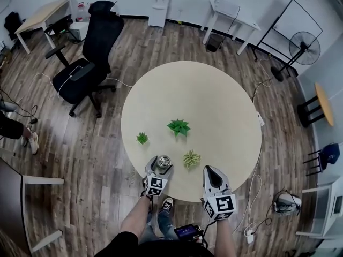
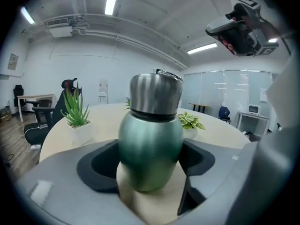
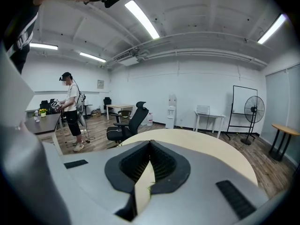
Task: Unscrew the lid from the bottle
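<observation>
Left claw (image 1: 159,167), at the near edge of the round bench (image 1: 203,90): jaws wide apart, one on each side of the bottle (image 2: 150,144). Dark pads show to the left and right of its green body, and no firm press on it is visible. Bottle upright on the bench, its steel lid (image 2: 155,95) in place on top.

Right claw (image 3: 149,146), to the right of the left claw at the same near edge: jaws closed together, nothing between them, clear of the bottle.

Farther onto the bench, three small potted plants: left plant (image 1: 142,138), middle plant (image 1: 179,126), and right plant (image 1: 191,158), the last just right of the bottle.

Beyond the bench, on the wooden floor: black office chair (image 1: 91,52) at far left, standing fan (image 1: 304,47) at far right. A person (image 3: 71,107) stands at the left in the right gripper view.
</observation>
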The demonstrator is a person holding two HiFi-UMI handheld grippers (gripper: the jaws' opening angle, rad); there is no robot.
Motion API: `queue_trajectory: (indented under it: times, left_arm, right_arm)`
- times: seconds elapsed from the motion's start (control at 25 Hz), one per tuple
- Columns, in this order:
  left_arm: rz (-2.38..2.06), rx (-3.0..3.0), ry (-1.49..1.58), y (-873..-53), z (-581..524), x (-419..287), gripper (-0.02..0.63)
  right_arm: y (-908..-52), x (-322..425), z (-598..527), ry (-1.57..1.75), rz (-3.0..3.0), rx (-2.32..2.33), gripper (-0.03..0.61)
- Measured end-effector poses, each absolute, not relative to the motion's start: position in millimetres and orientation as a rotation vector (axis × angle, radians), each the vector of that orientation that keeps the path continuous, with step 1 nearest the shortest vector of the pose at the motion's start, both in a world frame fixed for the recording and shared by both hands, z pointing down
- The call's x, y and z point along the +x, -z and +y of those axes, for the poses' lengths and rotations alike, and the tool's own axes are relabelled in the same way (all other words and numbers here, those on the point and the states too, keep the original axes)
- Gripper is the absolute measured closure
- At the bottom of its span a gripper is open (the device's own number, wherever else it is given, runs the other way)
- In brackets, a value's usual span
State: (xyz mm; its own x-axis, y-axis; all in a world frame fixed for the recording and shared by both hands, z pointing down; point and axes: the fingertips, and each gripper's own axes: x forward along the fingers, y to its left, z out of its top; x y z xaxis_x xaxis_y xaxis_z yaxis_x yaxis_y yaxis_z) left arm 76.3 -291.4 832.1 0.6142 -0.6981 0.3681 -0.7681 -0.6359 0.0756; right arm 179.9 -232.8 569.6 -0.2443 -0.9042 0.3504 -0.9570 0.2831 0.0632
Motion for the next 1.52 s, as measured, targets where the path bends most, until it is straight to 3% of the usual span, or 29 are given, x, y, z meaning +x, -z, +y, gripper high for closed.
queue_trajectory:
  times: [0.36, 1.08, 1.52]
  left_arm:
    - [-1.215, 2.618, -0.402, -803.6, -293.5, 68.2, 0.242]
    - [-1.052, 2.895, -0.429, -512.2, -275.3, 71.4, 0.242]
    - [-0.964, 2.905, -0.392, -458.2, -245.1, 75.2, 0.242]
  right_arm:
    - [-564.8, 174.7, -230.5, -0.236, -2.267, 1.694, 0.574]
    - [-432.4, 138.7, -226.8, -0.052, -2.688, 1.735, 0.575]
    - [-383.7, 134.7, -211.8, 0.030, -2.821, 1.731, 0.575]
